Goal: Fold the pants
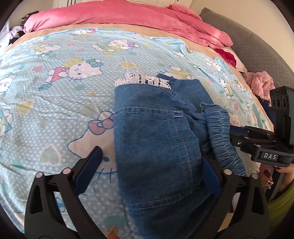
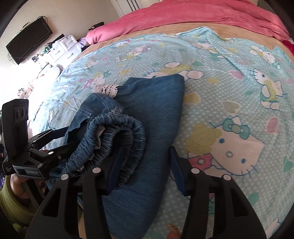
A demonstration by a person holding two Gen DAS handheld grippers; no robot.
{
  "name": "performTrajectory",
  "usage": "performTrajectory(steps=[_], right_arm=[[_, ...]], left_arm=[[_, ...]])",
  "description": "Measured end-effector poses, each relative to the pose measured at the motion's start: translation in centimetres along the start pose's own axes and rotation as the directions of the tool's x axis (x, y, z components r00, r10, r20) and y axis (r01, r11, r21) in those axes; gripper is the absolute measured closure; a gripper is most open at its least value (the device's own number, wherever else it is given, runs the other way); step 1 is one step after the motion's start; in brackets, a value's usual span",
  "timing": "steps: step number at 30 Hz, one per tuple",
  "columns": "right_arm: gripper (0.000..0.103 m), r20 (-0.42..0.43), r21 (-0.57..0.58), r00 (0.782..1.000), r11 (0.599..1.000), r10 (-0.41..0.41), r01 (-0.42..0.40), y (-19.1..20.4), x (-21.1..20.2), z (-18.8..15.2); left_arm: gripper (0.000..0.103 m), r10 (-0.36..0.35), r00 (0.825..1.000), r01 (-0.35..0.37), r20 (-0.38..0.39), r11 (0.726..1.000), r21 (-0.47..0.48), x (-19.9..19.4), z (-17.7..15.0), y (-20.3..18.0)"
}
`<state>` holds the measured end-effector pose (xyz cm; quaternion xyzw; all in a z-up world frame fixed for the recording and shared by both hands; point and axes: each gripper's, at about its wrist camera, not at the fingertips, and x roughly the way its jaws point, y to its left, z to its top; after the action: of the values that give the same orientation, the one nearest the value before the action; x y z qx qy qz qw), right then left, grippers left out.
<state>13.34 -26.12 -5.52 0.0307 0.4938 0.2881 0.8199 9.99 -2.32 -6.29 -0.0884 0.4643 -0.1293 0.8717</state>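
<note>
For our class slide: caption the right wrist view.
Right gripper straddles folded denim pants on a cartoon-cat bedsheet.

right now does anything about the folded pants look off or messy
Yes. The elastic waistband is bunched in a curl on top of the denim pants rather than lying flat, and white lace trim pokes out from the far edge of the fold.

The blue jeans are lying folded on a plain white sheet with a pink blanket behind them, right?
Not quite. The jeans do lie folded, and the pink blanket is behind them, but the sheet is not plain white. It is light blue with white dots and cartoon cats. Both wrist views show this, the left wrist view most clearly.
</note>
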Motion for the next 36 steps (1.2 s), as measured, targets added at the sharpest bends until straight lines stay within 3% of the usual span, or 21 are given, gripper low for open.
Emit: performTrajectory(steps=[2,9,10,14,19,36], right_arm=[[0.055,-0.002,-0.004,1.0,1.0,0.005,-0.005,-0.1,0.2,0.2],[0.053,0.008,0.012,1.0,1.0,0.019,-0.02,-0.6,0.8,0.2],[0.055,0.011,0.007,1.0,1.0,0.018,-0.018,-0.5,0.8,0.2],[0.084,0.028,-0.032,0.998,0.998,0.049,-0.048,0.2,0.7,0.0],[0.092,0.1,-0.122,0.995,0.992,0.026,-0.013,2.3,-0.6,0.3],[0.092,0.203,-0.231,0.979,0.972,0.019,0.029,3.3,-0.9,6.9]], left_arm=[[0.03,-0.027,1.0,0.027,-0.01,1.0,0.002,0.1,0.0,-0.2],[0.03,-0.032,0.999,0.032,-0.025,0.999,0.006,0.8,0.2,-0.6],[0.036,-0.033,0.999,0.033,-0.026,0.999,0.012,0.8,0.2,-0.8],[0.058,-0.007,1.0,0.007,0.003,0.998,0.06,0.3,0.0,-1.9],[0.072,0.007,0.999,-0.01,0.035,0.997,0.074,-0.6,0.3,-2.4],[0.075,0.019,0.993,-0.022,0.115,0.999,0.027,-0.4,6.0,-1.4]])
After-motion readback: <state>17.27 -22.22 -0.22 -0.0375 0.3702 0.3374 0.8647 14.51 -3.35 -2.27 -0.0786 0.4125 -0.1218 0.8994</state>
